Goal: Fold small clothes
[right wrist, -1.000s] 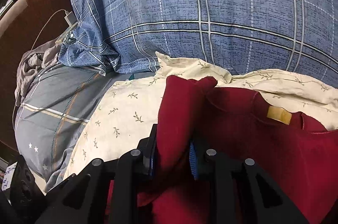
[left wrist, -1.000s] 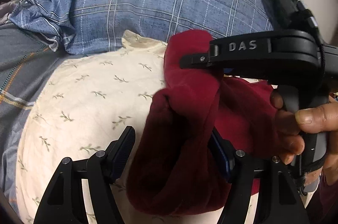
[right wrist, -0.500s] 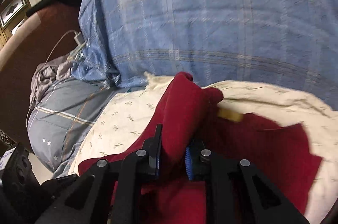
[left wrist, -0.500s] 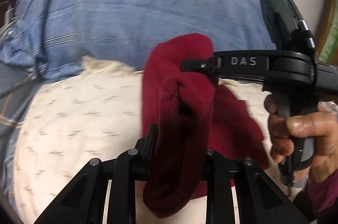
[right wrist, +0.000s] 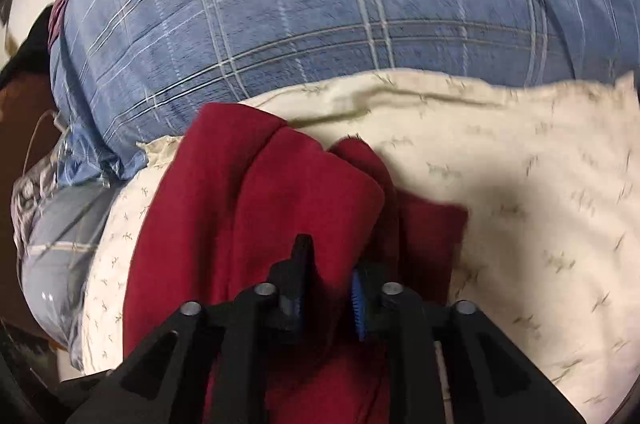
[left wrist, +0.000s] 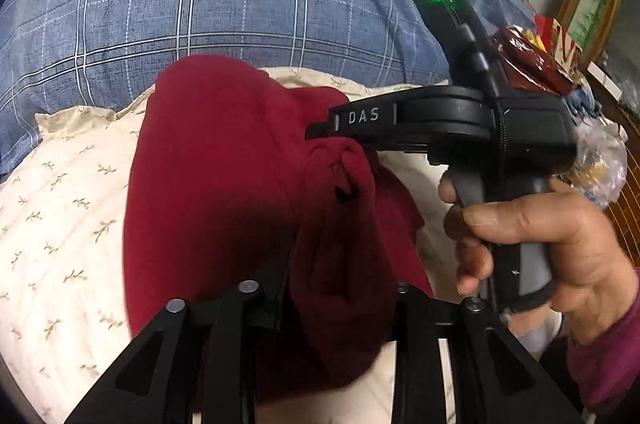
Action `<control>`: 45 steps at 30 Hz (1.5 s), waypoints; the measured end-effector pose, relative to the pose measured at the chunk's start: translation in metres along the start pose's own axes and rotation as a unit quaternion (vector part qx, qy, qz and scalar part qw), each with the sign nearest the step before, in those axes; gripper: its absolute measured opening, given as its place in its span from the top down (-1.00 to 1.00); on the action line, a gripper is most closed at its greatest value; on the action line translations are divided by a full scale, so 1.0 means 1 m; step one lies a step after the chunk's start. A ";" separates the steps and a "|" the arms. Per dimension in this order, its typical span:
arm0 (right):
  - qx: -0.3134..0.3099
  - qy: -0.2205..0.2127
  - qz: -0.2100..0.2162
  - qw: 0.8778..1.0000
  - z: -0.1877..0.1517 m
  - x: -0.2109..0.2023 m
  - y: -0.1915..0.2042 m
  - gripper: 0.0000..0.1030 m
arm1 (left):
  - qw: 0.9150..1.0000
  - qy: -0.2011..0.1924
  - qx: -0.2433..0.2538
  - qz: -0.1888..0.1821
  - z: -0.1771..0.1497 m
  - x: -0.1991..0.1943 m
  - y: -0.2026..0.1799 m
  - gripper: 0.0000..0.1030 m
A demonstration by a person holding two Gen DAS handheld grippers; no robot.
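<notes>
A dark red garment [left wrist: 208, 184] lies bunched and folded over on a cream leaf-print sheet [left wrist: 60, 204]. My left gripper [left wrist: 340, 288] has a thick roll of it filling the gap between its fingers, pads still against the cloth while the jaws are opening. In the left wrist view a hand [left wrist: 540, 236] carries the right gripper [left wrist: 316, 138], its tip on a raised fold. The right wrist view shows the right gripper [right wrist: 328, 276] pinching a fold of the red garment [right wrist: 240, 204], its jaws opening too.
A blue plaid duvet [left wrist: 240, 4] bulges behind the sheet [right wrist: 520, 184] and fills the back. Grey cloth [right wrist: 52, 224] and a cable lie at the left edge. Packets and a plastic bag [left wrist: 600, 160] sit at the far right by a wooden frame.
Both grippers swept sideways across the sheet, dragging the red garment over itself. The left jaws, wide a second ago, closed on a roll of cloth. The collar label is now covered.
</notes>
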State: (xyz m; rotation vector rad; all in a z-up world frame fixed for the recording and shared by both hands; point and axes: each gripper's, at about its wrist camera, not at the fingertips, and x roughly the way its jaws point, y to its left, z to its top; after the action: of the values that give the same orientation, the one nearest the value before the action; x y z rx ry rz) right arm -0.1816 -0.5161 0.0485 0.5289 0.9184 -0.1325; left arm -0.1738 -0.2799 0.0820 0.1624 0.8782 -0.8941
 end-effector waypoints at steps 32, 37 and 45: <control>0.185 -0.002 0.214 0.959 -0.057 -0.017 -0.001 -0.85 | 0.996 -0.035 -0.044 0.074 -0.067 -0.117 0.037 -0.25; 0.132 0.017 0.190 0.973 -0.048 0.000 0.021 -0.86 | 0.996 -0.019 -0.049 0.075 -0.072 -0.107 0.035 -0.25; -0.071 -0.069 0.018 0.995 -0.046 -0.058 0.046 0.51 | 0.996 -0.025 -0.039 0.078 -0.057 -0.099 0.030 -0.26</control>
State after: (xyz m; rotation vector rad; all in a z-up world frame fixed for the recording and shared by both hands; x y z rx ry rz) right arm -0.2352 -0.4601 0.0884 0.3987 0.7767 -0.0695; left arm -0.2167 -0.1735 0.1102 0.1382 0.8402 -0.7147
